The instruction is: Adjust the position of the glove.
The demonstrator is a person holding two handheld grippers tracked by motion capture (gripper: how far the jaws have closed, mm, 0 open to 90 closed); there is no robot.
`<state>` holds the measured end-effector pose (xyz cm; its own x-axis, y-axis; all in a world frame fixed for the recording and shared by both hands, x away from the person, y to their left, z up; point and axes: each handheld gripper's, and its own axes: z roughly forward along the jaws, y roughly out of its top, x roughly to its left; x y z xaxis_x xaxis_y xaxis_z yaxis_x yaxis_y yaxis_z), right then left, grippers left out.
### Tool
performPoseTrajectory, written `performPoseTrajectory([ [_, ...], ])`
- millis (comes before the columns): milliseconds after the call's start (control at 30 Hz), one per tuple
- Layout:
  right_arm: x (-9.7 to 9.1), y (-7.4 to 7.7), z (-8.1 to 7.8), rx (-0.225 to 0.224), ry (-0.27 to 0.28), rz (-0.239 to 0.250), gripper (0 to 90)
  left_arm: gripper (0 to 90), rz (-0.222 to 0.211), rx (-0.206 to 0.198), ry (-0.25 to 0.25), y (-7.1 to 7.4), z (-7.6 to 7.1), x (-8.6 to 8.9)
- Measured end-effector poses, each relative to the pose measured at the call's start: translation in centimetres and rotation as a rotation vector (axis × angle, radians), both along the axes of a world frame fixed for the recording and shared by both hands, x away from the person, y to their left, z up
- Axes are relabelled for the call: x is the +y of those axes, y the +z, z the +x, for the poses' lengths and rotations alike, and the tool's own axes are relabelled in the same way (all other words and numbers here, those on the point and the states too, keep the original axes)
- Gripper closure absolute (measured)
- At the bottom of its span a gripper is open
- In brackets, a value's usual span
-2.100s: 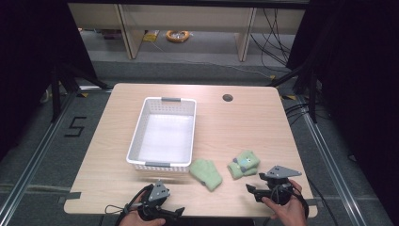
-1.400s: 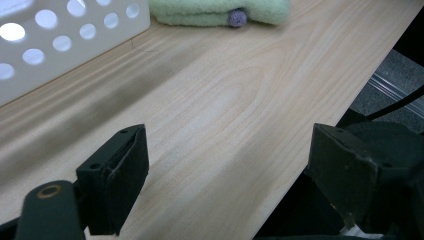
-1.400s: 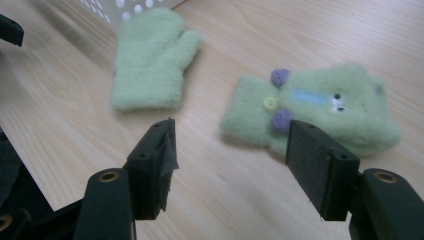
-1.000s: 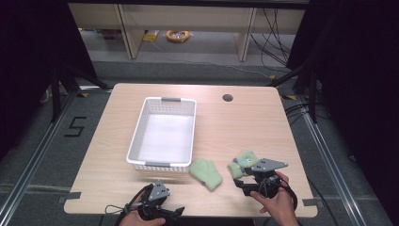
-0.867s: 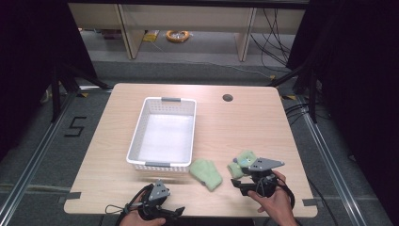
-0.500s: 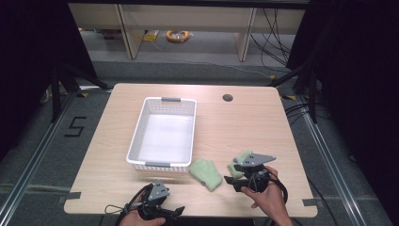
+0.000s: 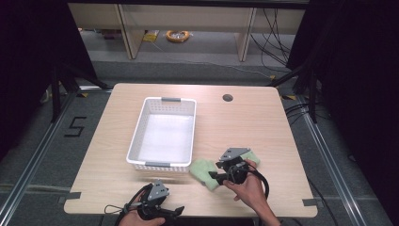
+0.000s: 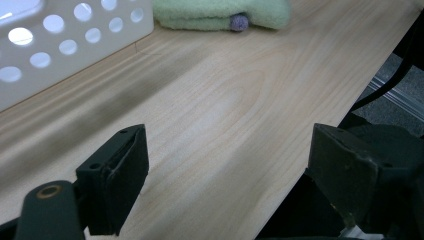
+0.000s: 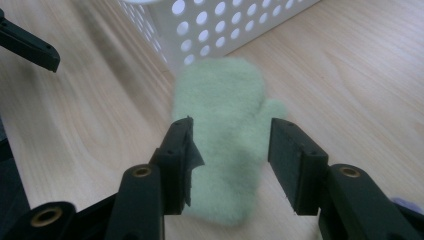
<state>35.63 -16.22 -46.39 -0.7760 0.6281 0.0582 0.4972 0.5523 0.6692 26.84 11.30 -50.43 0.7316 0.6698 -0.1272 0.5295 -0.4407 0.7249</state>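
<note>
Pale green fleece is what I see between my right gripper's point(image 9: 230, 155) jaws: a mitten point(image 9: 225, 135) that lies flat on the wooden table point(image 7: 244, 122), just beside the near corner of the white basket point(image 7: 141, 129). In the right gripper view the jaws stand on both sides of the mitten's cuff end. They have just been closing, but I see a gap on each side, so the pads do not press the fleece yet. In the high view the right gripper point(image 7: 214, 176) is over the right edge of this mitten point(image 7: 203, 170), and a second green mitten point(image 7: 253, 157) shows behind it, partly hidden by the grey plate.

My left gripper point(image 8: 227, 170) rests at the near edge of the table, its jaws spread wide with only bare wood between them. The basket wall is at its upper left.
</note>
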Motion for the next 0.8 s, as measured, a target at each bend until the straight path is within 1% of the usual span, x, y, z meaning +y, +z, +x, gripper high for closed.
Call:
performPoseTrajectory([
  [33,0.4,-0.2,0.2,0.004,0.000,-0.003,54.9,16.0,0.004,-0.003,0.002,0.0,0.0,0.0],
  [67,0.7,-0.5,0.2,-0.002,-0.008,0.011,55.8,16.0,0.001,0.002,-0.009,0.0,0.0,0.0],
  [100,1.0,-0.6,0.2,0.014,-0.001,0.002,56.6,16.0,0.000,0.001,-0.008,0.0,0.0,0.0],
  [133,1.1,-0.7,0.5,0.015,0.014,-0.012,57.1,16.0,0.000,0.001,-0.008,0.0,0.0,0.0],
  [167,1.4,-1.0,0.8,0.005,0.020,-0.007,57.6,16.0,0.001,0.001,-0.002,0.0,0.0,0.0],
  [200,1.6,-1.1,0.9,0.013,0.016,-0.013,57.7,16.0,0.012,0.000,-0.006,-0.1,0.0,0.1],
  [233,1.8,-1.2,1.1,0.026,0.012,-0.023,57.8,16.0,0.000,0.003,-0.001,-0.1,0.0,0.0],
  [267,2.0,-1.4,1.2,0.027,0.002,-0.014,58.0,16.0,0.001,0.001,-0.001,0.0,0.0,0.0],
  [300,2.1,-1.5,1.3,0.037,0.001,-0.030,58.5,16.0,0.006,-0.002,0.001,0.0,0.0,0.0],
  [333,2.3,-1.7,1.4,0.030,0.002,-0.031,59.3,16.0,0.002,0.000,-0.012,0.1,0.0,0.0],
  [367,2.5,-1.8,1.5,0.044,0.004,-0.040,59.9,16.0,0.007,-0.004,-0.004,0.1,0.0,0.0],
  [400,2.6,-2.1,1.6,0.036,-0.010,-0.038,59.9,16.0,-0.001,0.007,0.006,0.0,-0.1,-0.1],
  [433,2.7,-2.1,1.8,0.048,-0.005,-0.054,60.1,16.0,-0.014,0.010,0.004,0.0,-0.1,-0.1],
  [467,2.7,-2.3,1.8,0.057,-0.017,-0.055,60.5,16.0,-0.001,-0.001,-0.011,0.0,0.0,0.0],
  [500,2.9,-2.4,1.8,0.066,-0.039,-0.054,61.2,16.0,-0.002,0.003,-0.004,0.0,-0.1,0.0],
  [533,2.9,-2.5,1.9,0.065,-0.033,-0.071,61.8,16.0,0.012,-0.003,-0.002,0.0,0.0,0.1],
  [567,2.9,-2.9,2.1,0.039,-0.012,-0.075,62.8,16.0,-0.003,0.002,0.000,0.0,0.0,0.0],
  [600,2.9,-2.9,2.1,0.051,-0.017,-0.085,63.6,16.0,-0.001,-0.002,-0.002,0.0,0.0,0.0],
  [633,3.1,-3.0,2.1,0.052,-0.028,-0.094,64.9,16.0,-0.005,0.002,-0.008,0.1,-0.1,0.0],
  [667,3.0,-3.0,2.1,0.040,-0.014,-0.092,66.6,16.0,-0.008,0.009,0.011,0.0,-0.1,-0.1],
  [700,3.1,-3.0,1.9,0.046,-0.030,-0.096,69.4,16.0,-0.005,0.014,-0.004,0.0,-0.1,-0.1],
  [733,3.1,-3.2,1.9,0.027,-0.029,-0.089,73.0,16.0,-0.011,0.015,0.001,0.0,-0.2,-0.1],
  [767,3.1,-3.2,1.9,0.027,-0.029,-0.089,73.0,16.0,-0.011,0.015,0.001,0.0,-0.2,-0.1],
  [800,3.0,-3.2,1.9,0.018,-0.010,-0.084,79.6,16.0,-0.011,0.015,0.003,0.0,-0.2,-0.1],
])
